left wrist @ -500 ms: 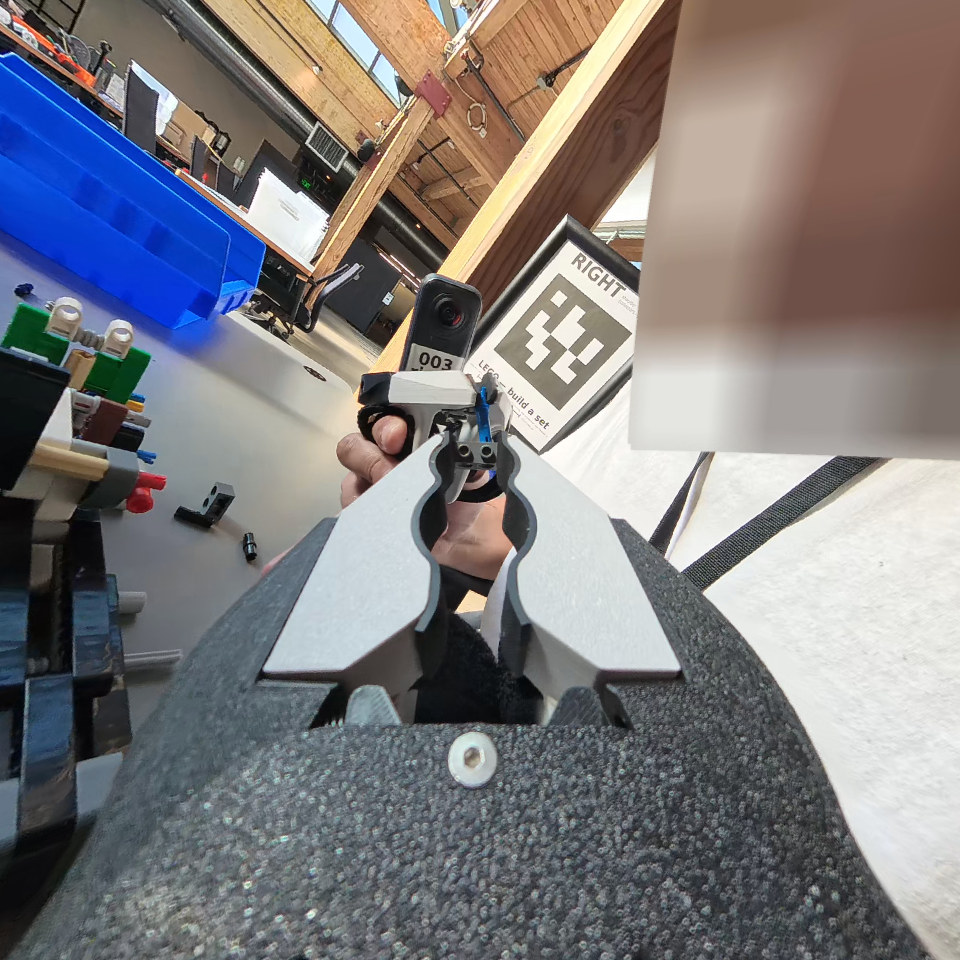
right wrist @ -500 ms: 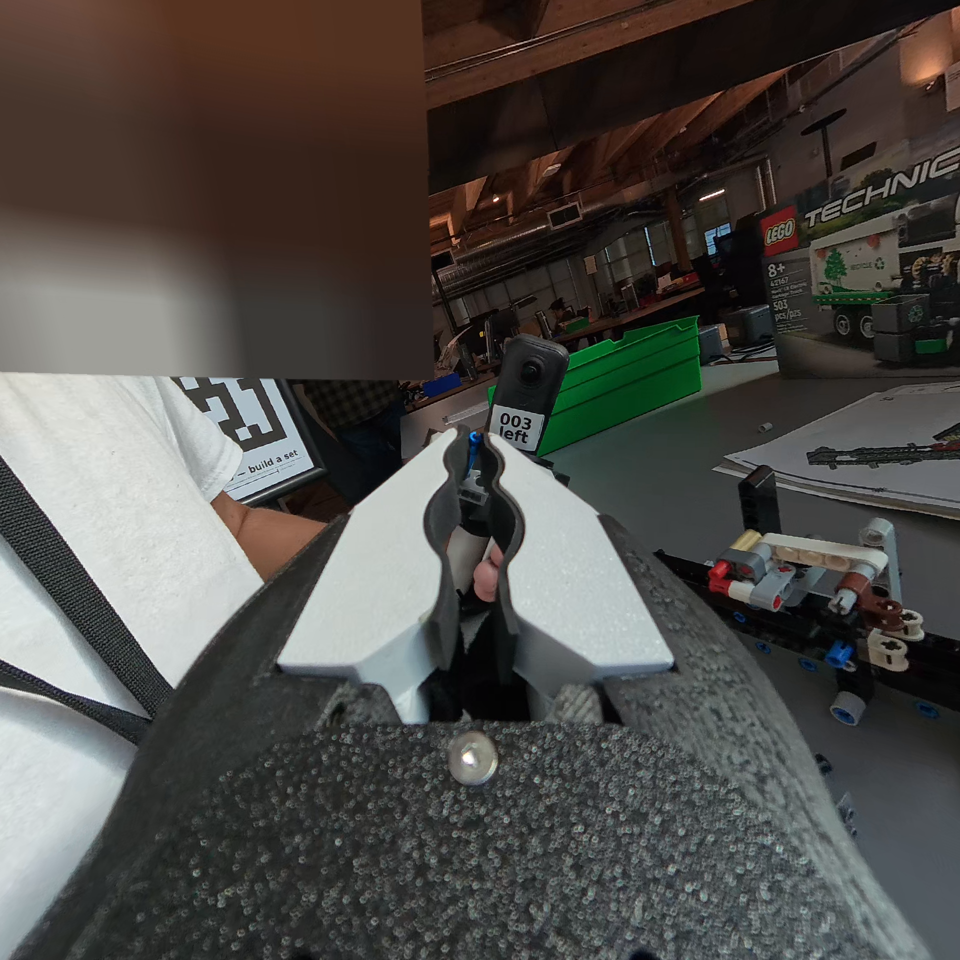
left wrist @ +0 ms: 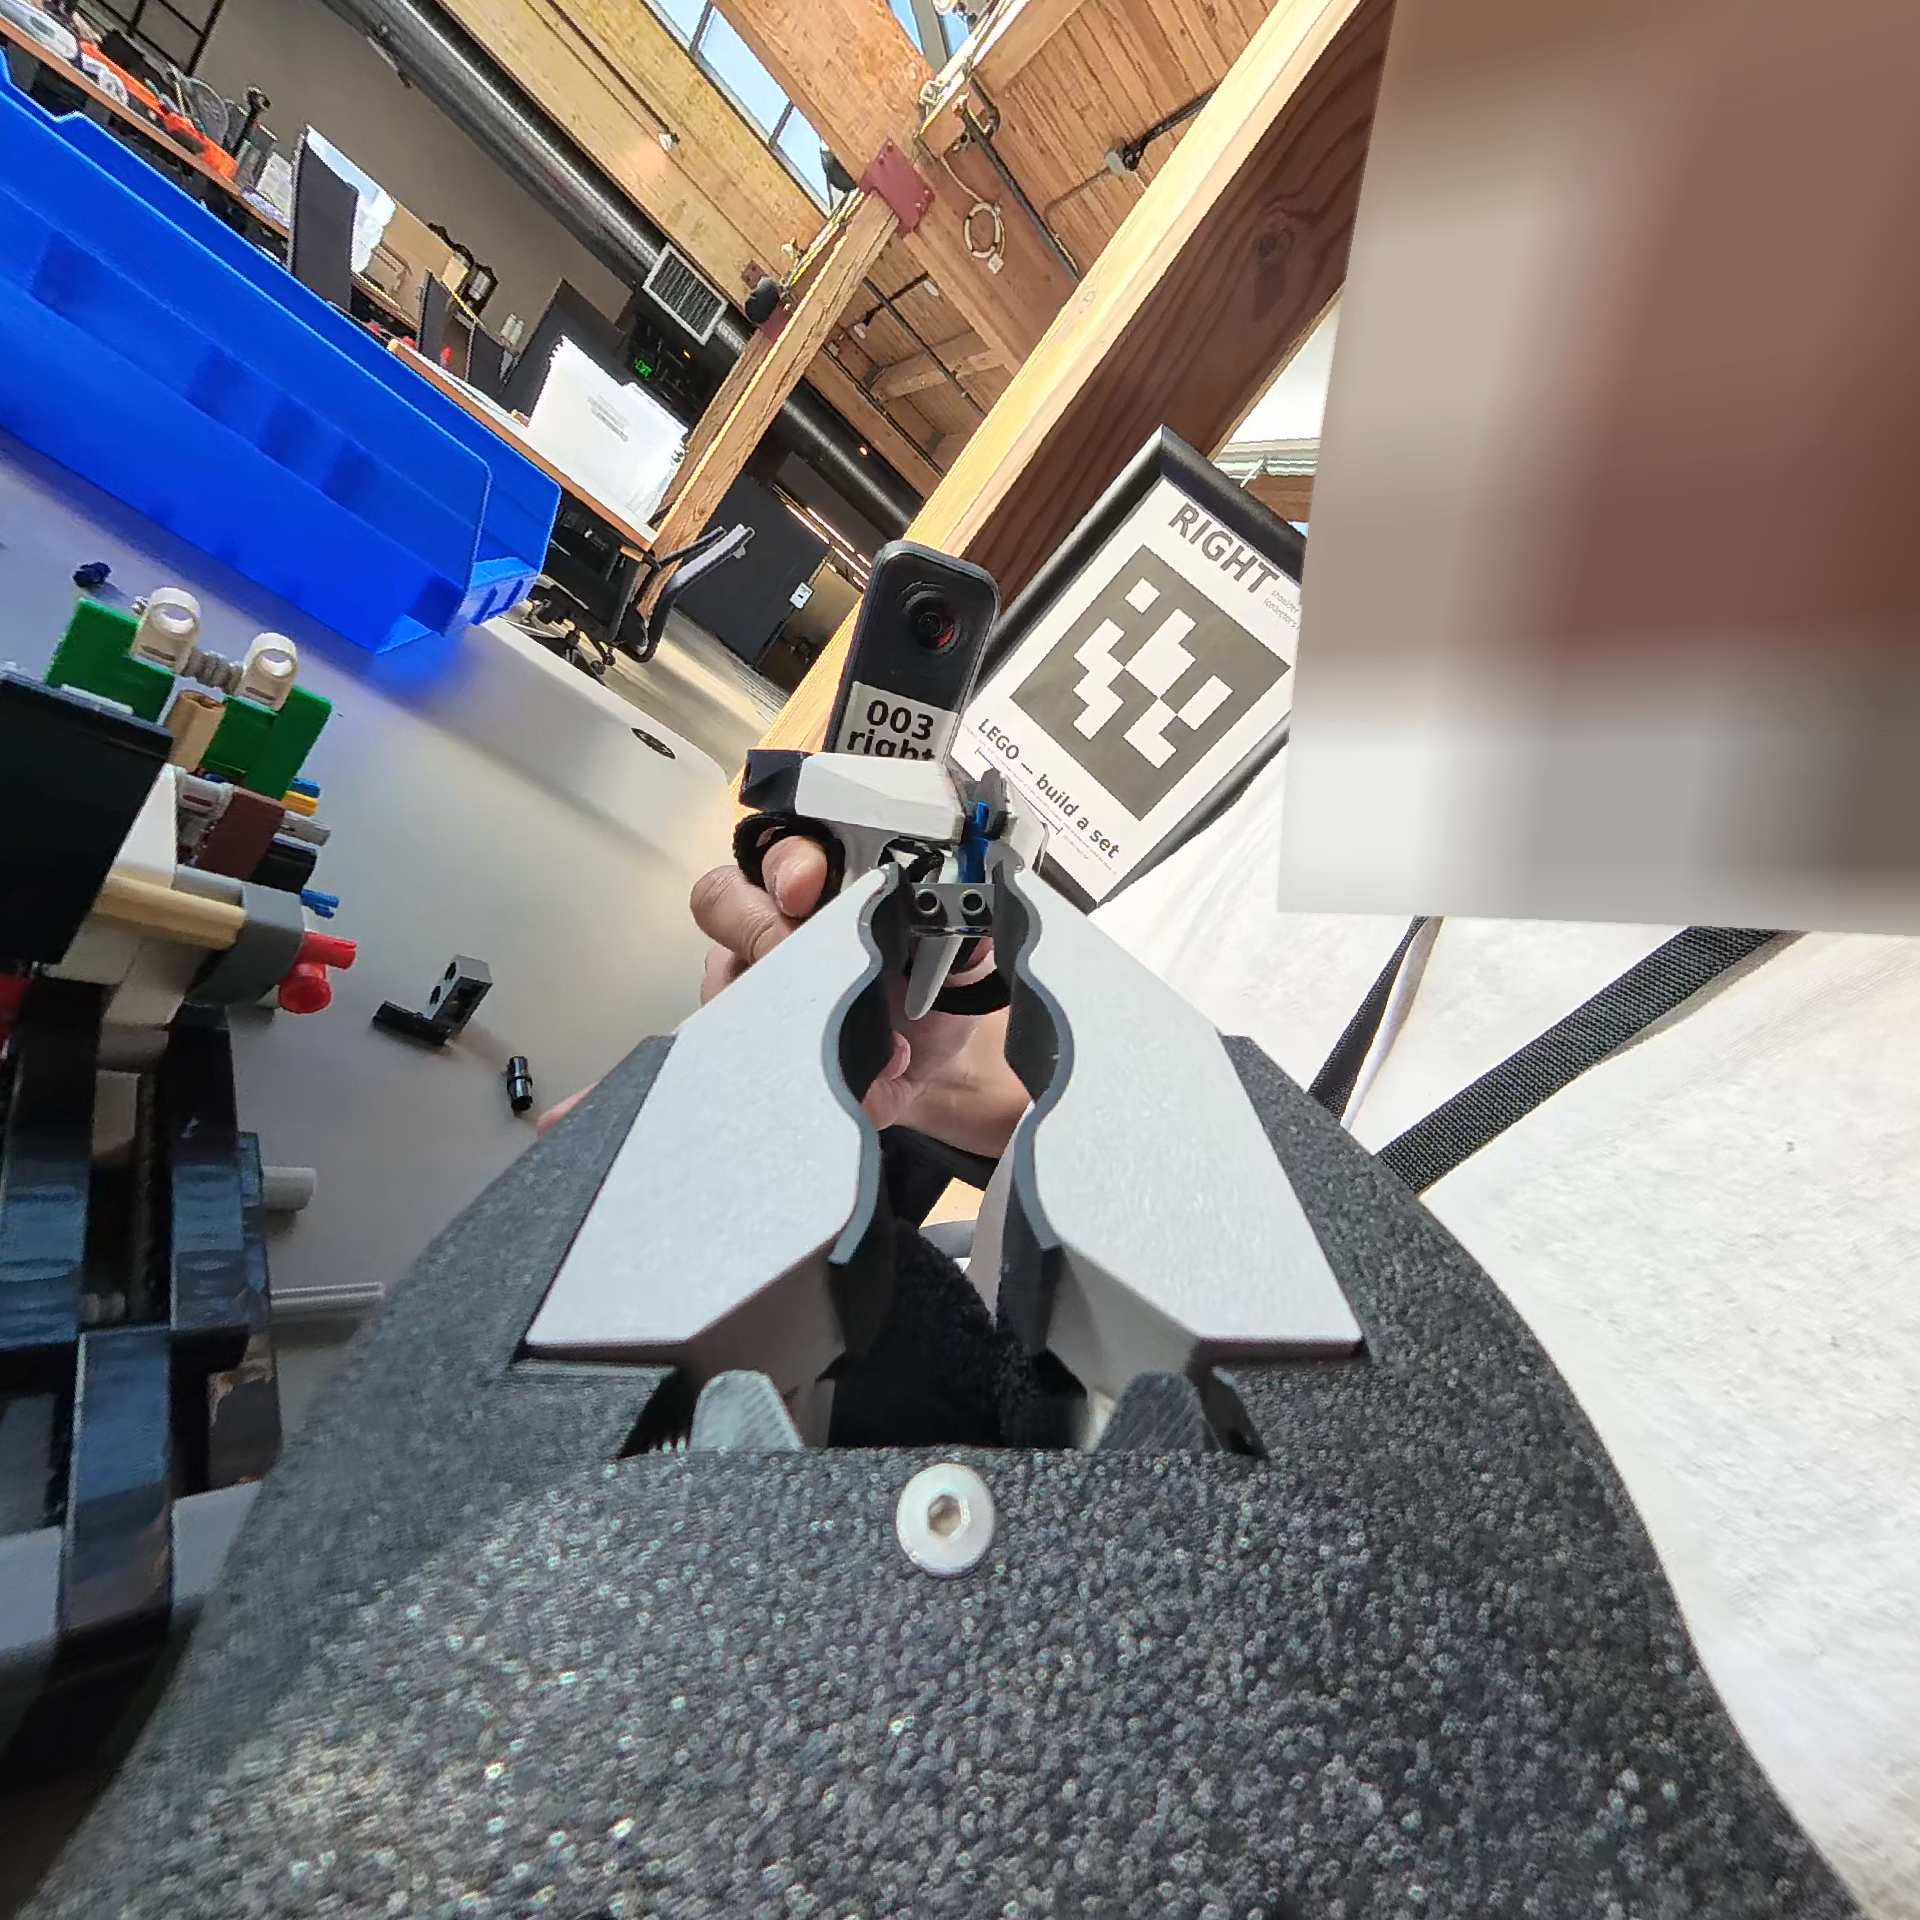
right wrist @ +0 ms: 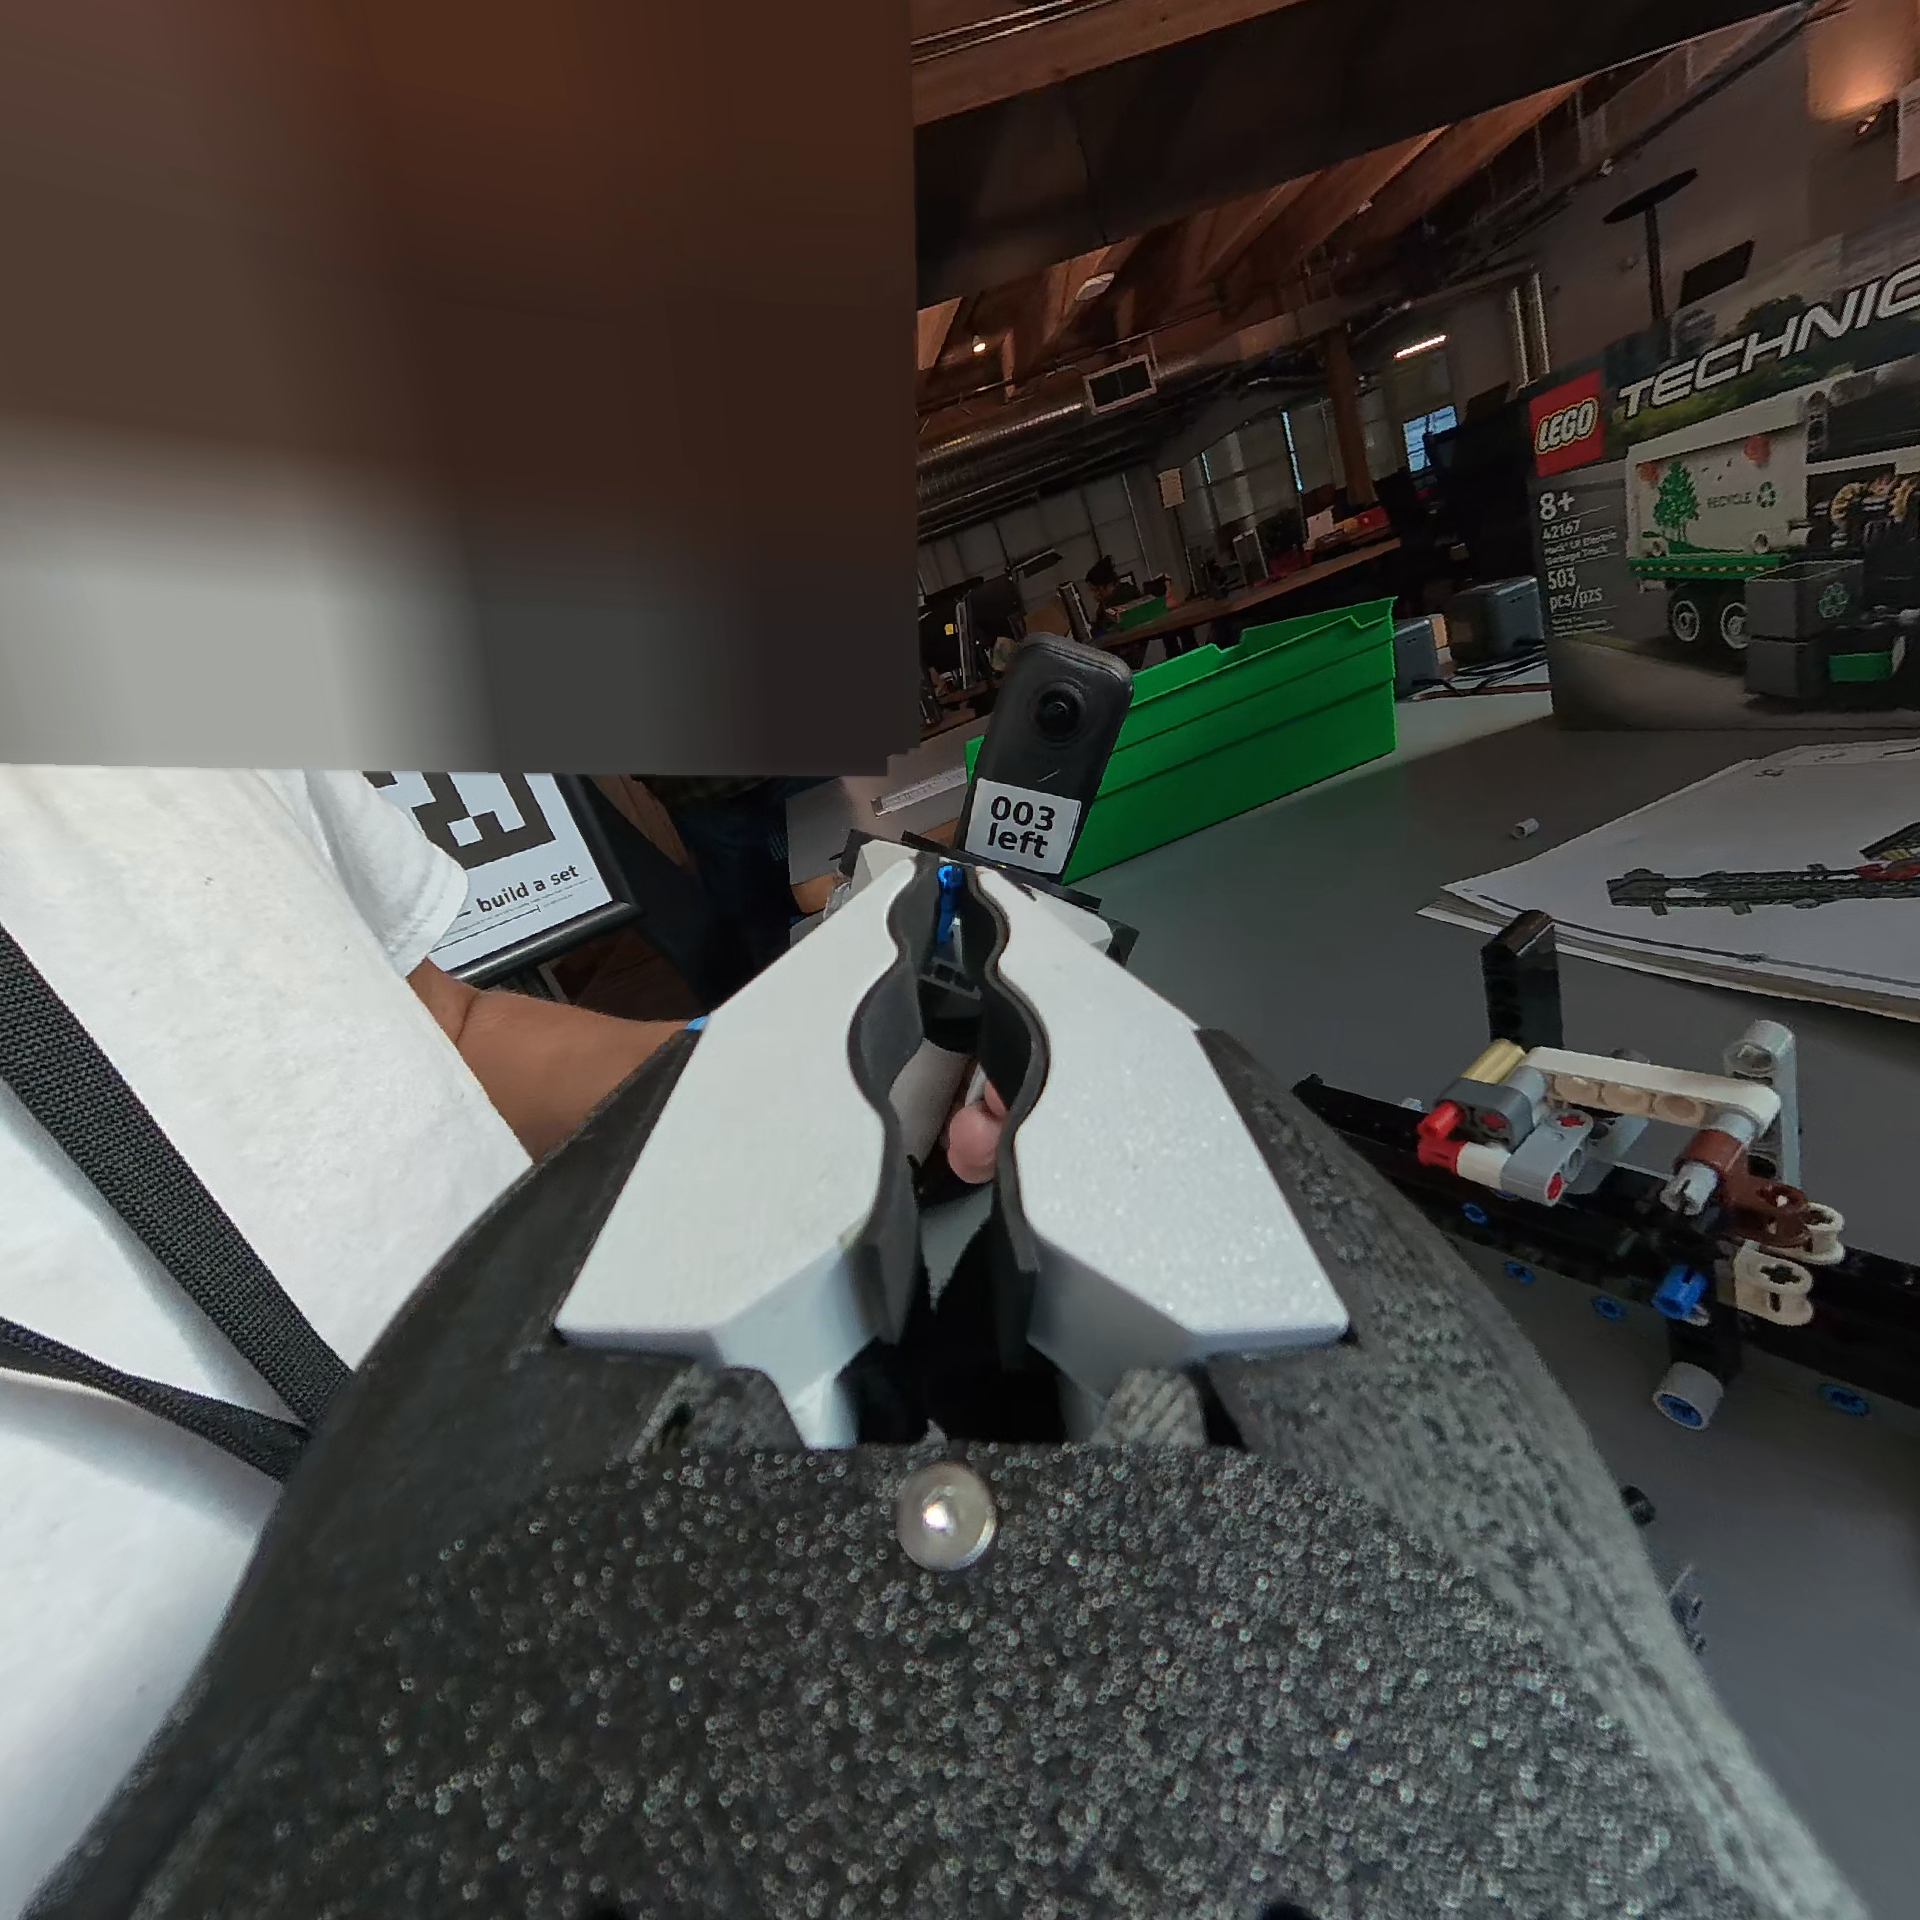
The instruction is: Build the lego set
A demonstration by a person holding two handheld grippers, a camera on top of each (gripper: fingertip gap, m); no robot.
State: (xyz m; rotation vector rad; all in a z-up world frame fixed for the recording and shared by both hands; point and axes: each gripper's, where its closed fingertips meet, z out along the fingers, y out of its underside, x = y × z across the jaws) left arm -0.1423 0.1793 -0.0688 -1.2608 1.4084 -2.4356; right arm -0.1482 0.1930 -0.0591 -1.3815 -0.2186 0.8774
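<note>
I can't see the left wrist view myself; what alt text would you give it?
The left hand-held gripper grips a small grey two-hole brick at its fingertips, facing the right hand-held gripper, which pinches a small blue pin just above the brick. To the left on the grey table stand a part-built brick model and a blue bin.

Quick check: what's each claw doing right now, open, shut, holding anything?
Left claw: shut on a small grey two-hole brick.
Right claw: shut on a thin blue pin.
</note>
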